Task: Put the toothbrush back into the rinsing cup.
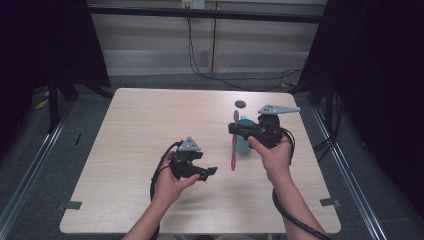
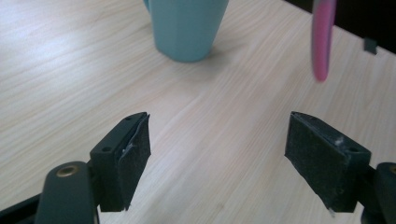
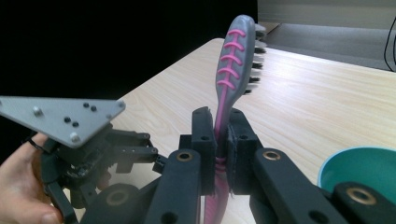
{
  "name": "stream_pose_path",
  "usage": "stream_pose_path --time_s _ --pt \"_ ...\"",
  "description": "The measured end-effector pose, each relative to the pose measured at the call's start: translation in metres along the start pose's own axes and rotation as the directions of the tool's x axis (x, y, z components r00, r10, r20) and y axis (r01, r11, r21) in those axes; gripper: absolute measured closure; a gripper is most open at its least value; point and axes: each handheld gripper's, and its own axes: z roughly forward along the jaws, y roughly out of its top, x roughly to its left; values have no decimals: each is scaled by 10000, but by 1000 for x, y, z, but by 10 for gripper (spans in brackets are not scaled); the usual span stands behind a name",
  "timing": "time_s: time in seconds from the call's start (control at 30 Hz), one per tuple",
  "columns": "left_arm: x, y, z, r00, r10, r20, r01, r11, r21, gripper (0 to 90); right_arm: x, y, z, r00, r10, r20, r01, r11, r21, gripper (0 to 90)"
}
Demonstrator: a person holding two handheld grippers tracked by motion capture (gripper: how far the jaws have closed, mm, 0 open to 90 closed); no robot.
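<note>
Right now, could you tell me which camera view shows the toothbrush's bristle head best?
The right gripper view: the toothbrush stands close up, bristles visible, clamped in the right gripper. The high view shows its whole pink length, small; the left gripper view catches the blurred handle end beside the teal cup.

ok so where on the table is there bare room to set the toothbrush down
Bare wood runs across the whole far-left half of the table and along the near edge. It is crowded around the teal cup, where the right gripper holds the toothbrush.

Your left gripper (image 1: 207,172) is held low at centre-left, jaws spread wide with nothing between them. Your right gripper (image 1: 233,129), raised at the right, has its jaws clamped tight.
</note>
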Motion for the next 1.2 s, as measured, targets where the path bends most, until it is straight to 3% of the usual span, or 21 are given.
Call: stream_pose_path --time_s 0.33,0.57,0.97,1.2 --pt "8 -18 3 9997 75 -249 -64 9990 443 221 -6 3 -3 10000 65 72 -64 9999 -102 840" --pt "9 -32 6 9988 280 -398 -255 9977 631 212 -8 14 -8 9999 -4 170 9 9996 -295 840" --pt "9 -39 10 9968 597 -537 -544 9940 946 211 -12 31 -10 9994 -103 316 121 9982 -580 840" --pt "9 -45 13 9970 567 -534 -505 9926 1101 211 -11 39 -10 9989 -264 381 290 9973 -678 840"
